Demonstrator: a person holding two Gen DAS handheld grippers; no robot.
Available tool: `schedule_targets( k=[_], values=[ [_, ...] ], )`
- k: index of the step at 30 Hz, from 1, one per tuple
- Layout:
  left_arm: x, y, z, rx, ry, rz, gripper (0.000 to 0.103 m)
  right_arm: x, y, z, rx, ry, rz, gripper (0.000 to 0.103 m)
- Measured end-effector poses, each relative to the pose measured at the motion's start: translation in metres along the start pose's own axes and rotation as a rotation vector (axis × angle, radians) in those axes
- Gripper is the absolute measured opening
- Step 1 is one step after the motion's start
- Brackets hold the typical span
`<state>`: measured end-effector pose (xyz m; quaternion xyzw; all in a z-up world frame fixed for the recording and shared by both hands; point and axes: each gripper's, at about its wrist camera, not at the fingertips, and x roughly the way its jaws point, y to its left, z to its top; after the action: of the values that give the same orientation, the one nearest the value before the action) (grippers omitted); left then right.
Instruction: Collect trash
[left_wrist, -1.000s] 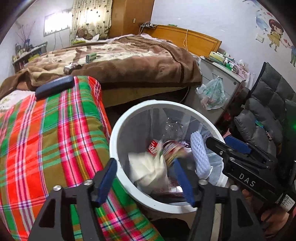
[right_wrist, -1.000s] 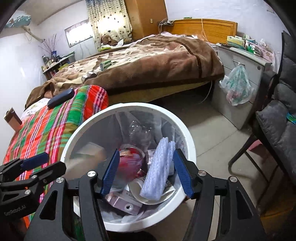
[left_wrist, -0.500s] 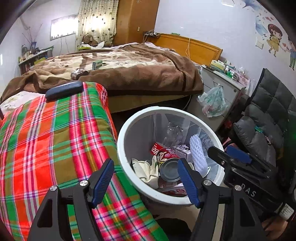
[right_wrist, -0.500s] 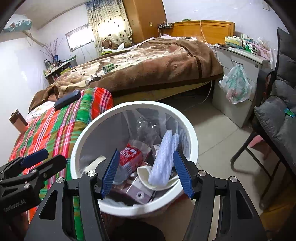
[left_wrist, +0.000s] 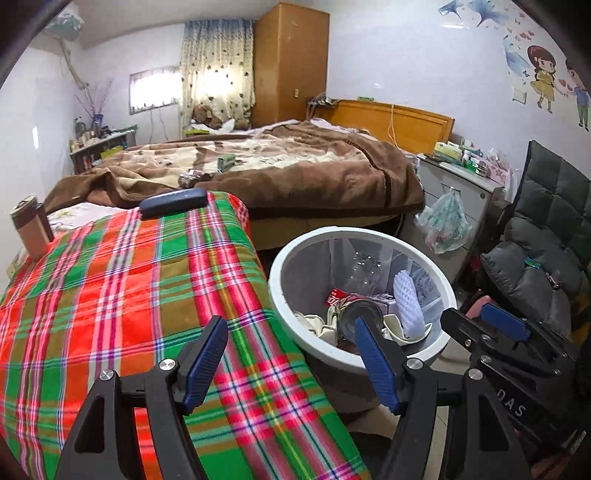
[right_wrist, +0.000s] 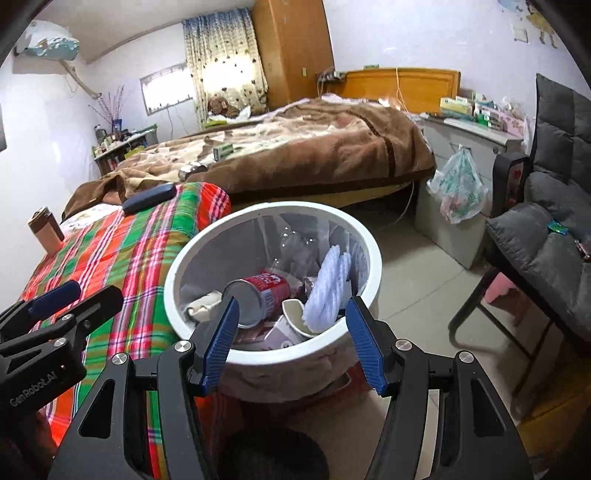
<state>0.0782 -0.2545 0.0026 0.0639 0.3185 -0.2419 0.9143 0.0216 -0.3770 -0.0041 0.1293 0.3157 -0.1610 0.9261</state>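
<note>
A white round trash bin (left_wrist: 280, 266) stands on the floor beside the plaid-covered bed. Inside it lie a red can (left_wrist: 360, 314), a white foam net (left_wrist: 406, 306), a clear bottle (left_wrist: 364, 266) and crumpled white paper (left_wrist: 314, 325). My left gripper (left_wrist: 290, 354) hangs open and empty over the blanket's edge, near the bin's rim. My right gripper (right_wrist: 293, 332) is open and empty just in front of the bin (right_wrist: 373, 258), facing the can (right_wrist: 258, 295) and foam net (right_wrist: 328, 291). A green box (left_wrist: 226, 161) and a shiny can-like item (left_wrist: 192, 178) lie on the brown bed.
A dark blue case (left_wrist: 173, 201) and a brown cup (left_wrist: 31, 229) rest on the plaid blanket (left_wrist: 110, 295). Right of the bin are a grey nightstand (right_wrist: 461, 155) with a hanging plastic bag (right_wrist: 458, 184) and a dark cushioned chair (right_wrist: 546, 236). Bare floor (right_wrist: 417, 295) lies between bin and chair.
Both grippers have drawn back from over the bin, so it now looks smaller and farther. The crumpled white paper seen falling between the left fingers now lies in the bin.
</note>
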Motion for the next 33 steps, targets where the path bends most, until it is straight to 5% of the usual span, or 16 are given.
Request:
schedule_targets(
  k=[33],
  values=[
    [-0.032,0.006,-0.026,-0.006,-0.08,0.048,0.071,-0.011,0.013,-0.021,0.028,-0.031,0.016,0.062]
  ],
)
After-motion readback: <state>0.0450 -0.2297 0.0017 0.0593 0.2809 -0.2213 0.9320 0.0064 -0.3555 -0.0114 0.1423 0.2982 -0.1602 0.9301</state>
